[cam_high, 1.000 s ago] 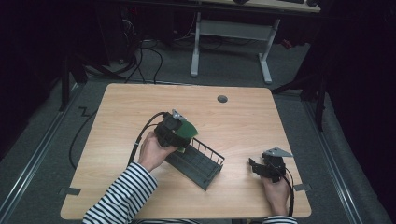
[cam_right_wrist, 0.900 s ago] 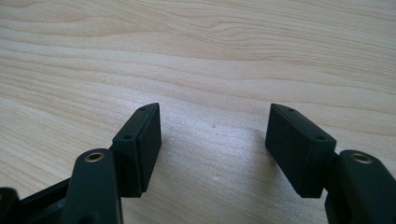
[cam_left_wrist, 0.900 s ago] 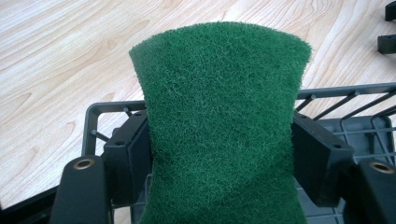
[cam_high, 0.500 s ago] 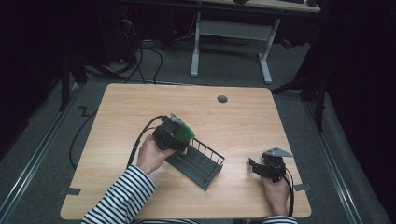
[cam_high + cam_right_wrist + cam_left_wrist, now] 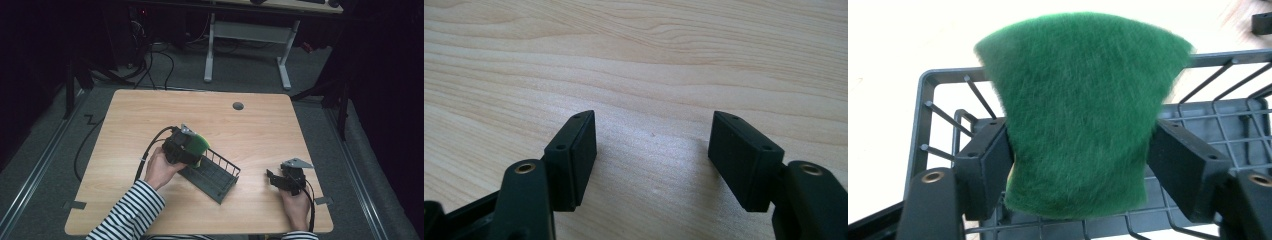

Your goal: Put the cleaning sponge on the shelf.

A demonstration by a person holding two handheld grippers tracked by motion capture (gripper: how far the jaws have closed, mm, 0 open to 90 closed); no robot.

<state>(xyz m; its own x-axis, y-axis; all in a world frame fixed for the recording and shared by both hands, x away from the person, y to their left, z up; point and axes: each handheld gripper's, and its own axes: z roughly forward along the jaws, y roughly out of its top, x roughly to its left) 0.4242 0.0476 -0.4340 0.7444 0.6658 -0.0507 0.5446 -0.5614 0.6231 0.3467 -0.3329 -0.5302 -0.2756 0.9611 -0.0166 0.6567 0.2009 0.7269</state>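
A green scouring sponge [image 5: 1078, 115] with a yellow underside is squeezed between the jaws of my left gripper [image 5: 1079, 160], which is shut on it. In the high view that sponge [image 5: 197, 144] hangs at the left end of a dark wire basket [image 5: 215, 175] near the table's middle, just above its rim. The basket's rim and mesh floor [image 5: 1208, 125] lie right behind the sponge. My right gripper [image 5: 275, 179] rests low at the table's front right, open, with bare wood between its fingers [image 5: 574, 155].
The wooden table [image 5: 150, 115] has a round grommet hole [image 5: 238, 106] near its far edge. A black cable [image 5: 150, 145] trails from the left gripper off the table's left side. Desk legs and cables stand on the floor beyond.
The left gripper has lowered the sponge slightly toward the basket's left end. The right gripper has stayed still.
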